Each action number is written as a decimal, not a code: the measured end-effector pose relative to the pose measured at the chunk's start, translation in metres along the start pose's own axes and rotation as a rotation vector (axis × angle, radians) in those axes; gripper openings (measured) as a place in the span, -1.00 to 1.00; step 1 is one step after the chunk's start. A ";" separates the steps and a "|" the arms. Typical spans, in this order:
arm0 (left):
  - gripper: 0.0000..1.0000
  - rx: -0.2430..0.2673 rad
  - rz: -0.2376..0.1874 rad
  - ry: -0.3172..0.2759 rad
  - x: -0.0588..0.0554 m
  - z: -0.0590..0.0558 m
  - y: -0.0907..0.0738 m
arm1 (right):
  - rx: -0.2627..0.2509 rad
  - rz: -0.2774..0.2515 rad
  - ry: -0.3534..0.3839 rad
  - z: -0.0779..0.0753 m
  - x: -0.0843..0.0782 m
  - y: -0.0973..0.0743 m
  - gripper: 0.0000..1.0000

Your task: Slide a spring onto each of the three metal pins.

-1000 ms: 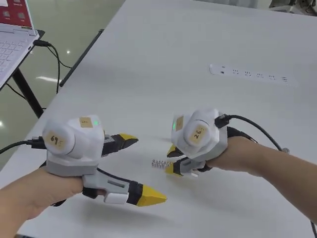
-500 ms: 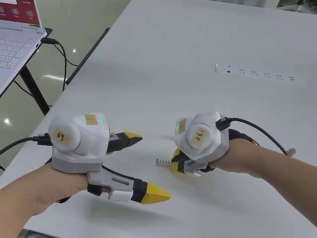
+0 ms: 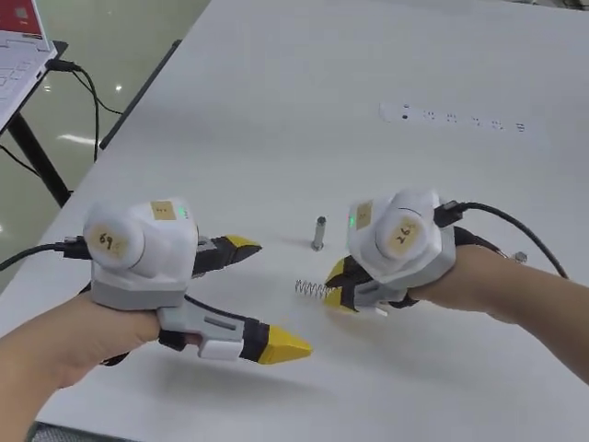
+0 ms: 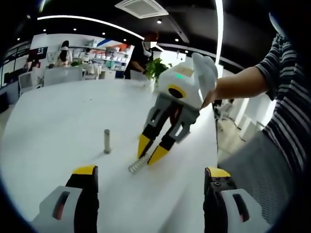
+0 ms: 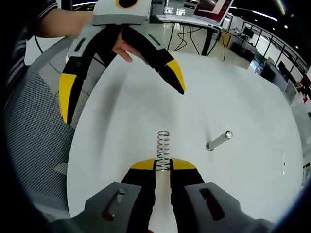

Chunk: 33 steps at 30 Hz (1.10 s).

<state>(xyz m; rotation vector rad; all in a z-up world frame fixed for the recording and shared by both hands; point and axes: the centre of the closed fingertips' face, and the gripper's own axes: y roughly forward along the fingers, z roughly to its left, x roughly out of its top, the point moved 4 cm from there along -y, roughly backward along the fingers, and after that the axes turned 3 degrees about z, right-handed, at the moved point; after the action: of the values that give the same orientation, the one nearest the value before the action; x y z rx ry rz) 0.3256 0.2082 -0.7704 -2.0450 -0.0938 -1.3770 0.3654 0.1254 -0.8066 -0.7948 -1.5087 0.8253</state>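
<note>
A small coil spring (image 3: 311, 288) juts out leftward from the yellow tips of my right gripper (image 3: 337, 289), which is shut on its end just above the white table (image 3: 276, 120). In the right gripper view the spring (image 5: 163, 148) rises from between the closed jaws (image 5: 163, 165). One short metal pin (image 3: 318, 233) stands upright on the table just beyond the spring; it also shows as the pin (image 5: 218, 141) and the pin (image 4: 107, 141). My left gripper (image 3: 267, 299) is open at the near left, its jaws wide apart with nothing between them (image 4: 150, 172). The spring (image 4: 137, 164) lies ahead of it.
A white power strip (image 3: 456, 120) lies at the far right of the table. A laptop (image 3: 20, 46) on a stand with cables sits off the table's left edge. A black cable (image 3: 515, 230) trails from the right gripper. People stand in the background (image 4: 146, 48).
The right gripper has shifted slightly right with the spring, uncovering the upright pin that it hid before. The left gripper holds roughly the same place, still open.
</note>
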 end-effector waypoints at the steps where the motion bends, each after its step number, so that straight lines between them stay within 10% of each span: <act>1: 0.74 -0.003 0.002 0.002 0.000 0.000 0.001 | -0.002 0.001 0.000 0.000 -0.001 -0.002 -0.85; 33: 0.04 -0.157 -0.037 0.153 0.012 -0.027 0.046 | -0.046 -0.020 -0.032 0.031 -0.018 -0.053 -0.85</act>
<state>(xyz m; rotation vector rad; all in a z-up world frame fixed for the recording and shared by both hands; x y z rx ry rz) 0.3280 0.1541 -0.7756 -2.0644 0.0448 -1.6034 0.3342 0.0809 -0.7726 -0.8028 -1.5665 0.7945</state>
